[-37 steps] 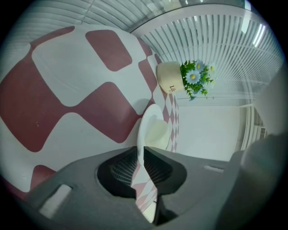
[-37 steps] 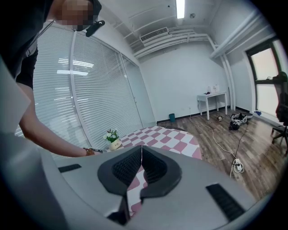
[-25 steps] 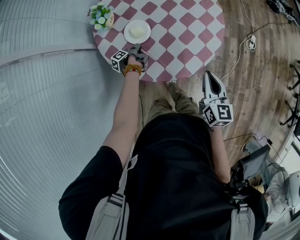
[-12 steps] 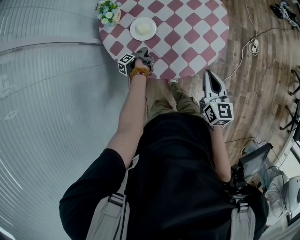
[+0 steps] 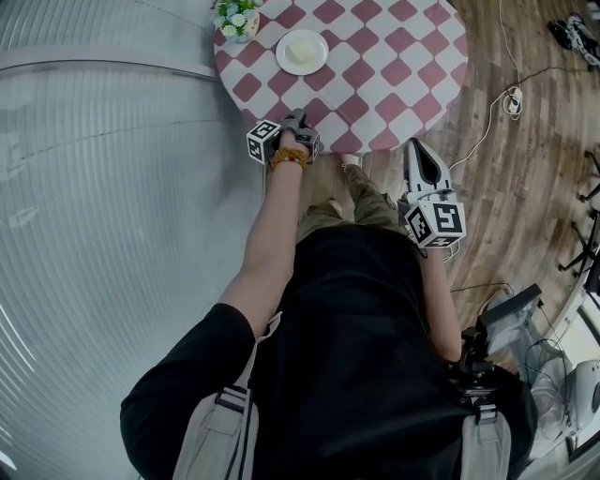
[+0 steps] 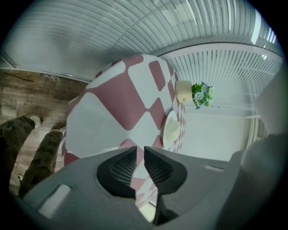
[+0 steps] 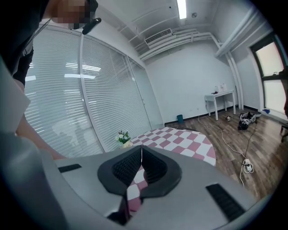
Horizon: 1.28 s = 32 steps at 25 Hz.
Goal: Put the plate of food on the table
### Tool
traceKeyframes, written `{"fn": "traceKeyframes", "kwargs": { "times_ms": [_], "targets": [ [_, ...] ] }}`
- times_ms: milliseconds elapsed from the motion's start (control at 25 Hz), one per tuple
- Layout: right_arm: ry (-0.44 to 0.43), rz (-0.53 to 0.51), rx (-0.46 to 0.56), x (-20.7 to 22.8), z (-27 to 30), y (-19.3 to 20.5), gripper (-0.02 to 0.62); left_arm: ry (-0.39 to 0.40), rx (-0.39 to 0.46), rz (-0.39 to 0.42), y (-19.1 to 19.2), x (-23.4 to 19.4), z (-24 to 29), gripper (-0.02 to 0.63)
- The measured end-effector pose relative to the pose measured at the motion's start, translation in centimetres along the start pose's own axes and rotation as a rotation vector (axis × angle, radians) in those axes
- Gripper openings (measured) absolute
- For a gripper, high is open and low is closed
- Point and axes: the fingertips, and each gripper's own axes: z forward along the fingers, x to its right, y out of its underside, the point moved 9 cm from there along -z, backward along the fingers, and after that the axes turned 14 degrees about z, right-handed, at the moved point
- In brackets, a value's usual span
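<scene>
You are holding the left gripper [image 6: 140,150] out at the near edge of the round table [image 5: 394,66], and its jaws are standing slightly spread, with only a slim gap between the ribbed pads and nothing caught in them. The plate of food [image 5: 302,52] is sitting on the red-and-white checked cloth on the far left part of the table, well apart from that gripper, and a pale piece of food [image 5: 300,47] is lying in its middle. A small flower pot [image 5: 236,17] is standing just to the left of the plate, near the table's far left rim. You are keeping the right gripper [image 7: 141,148] close to your body on the right, off the table and over the wooden floor [image 5: 525,169], and its jaws are pressing together at the tips with nothing between them. In the right gripper view that gripper is pointing across the checked table toward the flowers. White blinds [image 5: 112,187] are running along the left side of the room.
</scene>
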Motion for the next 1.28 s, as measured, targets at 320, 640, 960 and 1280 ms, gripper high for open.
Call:
{"fn": "traceKeyframes", "kwargs": {
  "times_ms": [320,640,960,1280],
  "targets": [
    [-0.030,-0.025,-0.011,-2.8,-0.9,1.1,0.012,-0.016,0.019,0.004,-0.8,-2.8,-4.7,0.034],
    [-0.069,-0.067,-0.046,-6.2,-3.1,2.7,0.012,-0.020,-0.047,0.117,-0.4,-6.2,-9.0,0.034],
    [-0.110,-0.123,-0.044,-9.8,-5.3,3.8,0.011,0.025,-0.235,0.418,3.7,-7.5,-14.2,0.034],
    [-0.148,-0.177,-0.076,-13.3,-7.7,5.5,0.012,0.128,-0.253,0.625,4.7,-5.1,-20.7,0.032]
  ]
}}
